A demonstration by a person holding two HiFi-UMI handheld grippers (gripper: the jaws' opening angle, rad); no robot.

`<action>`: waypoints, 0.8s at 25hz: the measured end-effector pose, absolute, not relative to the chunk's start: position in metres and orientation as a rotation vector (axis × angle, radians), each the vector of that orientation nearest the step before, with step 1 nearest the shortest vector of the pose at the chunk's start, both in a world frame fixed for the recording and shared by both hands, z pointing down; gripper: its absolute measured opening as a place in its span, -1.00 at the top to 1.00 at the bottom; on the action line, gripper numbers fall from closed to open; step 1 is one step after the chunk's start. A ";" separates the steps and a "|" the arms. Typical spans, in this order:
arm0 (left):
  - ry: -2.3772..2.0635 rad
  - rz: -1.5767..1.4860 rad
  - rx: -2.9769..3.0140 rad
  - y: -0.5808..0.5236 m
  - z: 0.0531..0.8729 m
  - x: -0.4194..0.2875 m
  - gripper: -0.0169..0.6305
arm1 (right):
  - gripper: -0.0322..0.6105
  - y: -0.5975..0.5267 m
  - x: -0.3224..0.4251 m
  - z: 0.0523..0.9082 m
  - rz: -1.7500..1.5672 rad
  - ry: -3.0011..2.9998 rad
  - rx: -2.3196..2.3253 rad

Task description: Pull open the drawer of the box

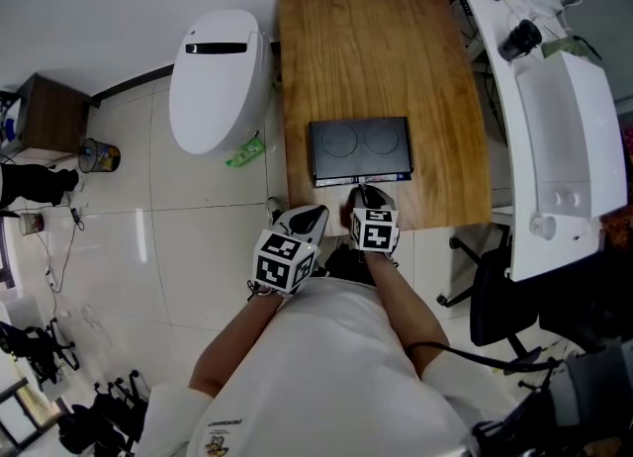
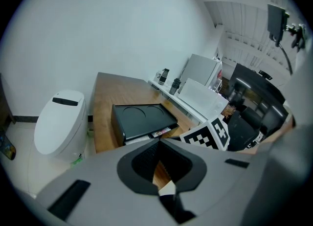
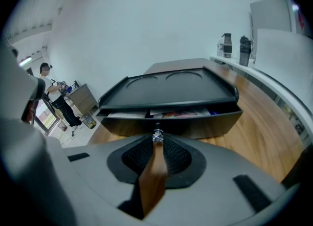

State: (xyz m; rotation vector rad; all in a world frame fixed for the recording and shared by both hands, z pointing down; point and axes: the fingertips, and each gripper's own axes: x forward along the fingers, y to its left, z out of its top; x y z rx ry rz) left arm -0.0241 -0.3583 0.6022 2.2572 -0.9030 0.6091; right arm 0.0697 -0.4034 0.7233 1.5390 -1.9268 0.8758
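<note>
Right tongs pinching faceted knob, matte black drawer ajar, left tongs closed, empty

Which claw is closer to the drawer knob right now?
Right. The right claw is closed on the drawer knob at the front of the black box. The left claw hangs off to the knob's left, near the table corner, clear of the box.

1. No word, brand or number can be read anywhere.
2. The small dark print on the person's white shirt, at six o'clock in the head view, is too small to read.
3. The coloured papers in the black drawer show only blurred print.
</note>
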 end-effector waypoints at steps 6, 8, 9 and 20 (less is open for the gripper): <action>-0.935 0.606 2.254 -0.346 0.601 -0.019 0.94 | 0.73 -0.389 0.071 0.728 0.874 -1.938 1.500; -0.952 0.605 2.249 -0.342 0.600 -0.018 0.94 | 0.72 -0.385 0.071 0.728 0.875 -1.950 1.490; -0.961 0.604 2.247 -0.339 0.599 -0.018 0.94 | 0.72 -0.384 0.072 0.727 0.871 -1.955 1.483; -1.057 0.591 2.204 -0.312 0.597 -0.006 0.94 | 0.72 -0.359 0.073 0.730 0.863 -2.012 1.378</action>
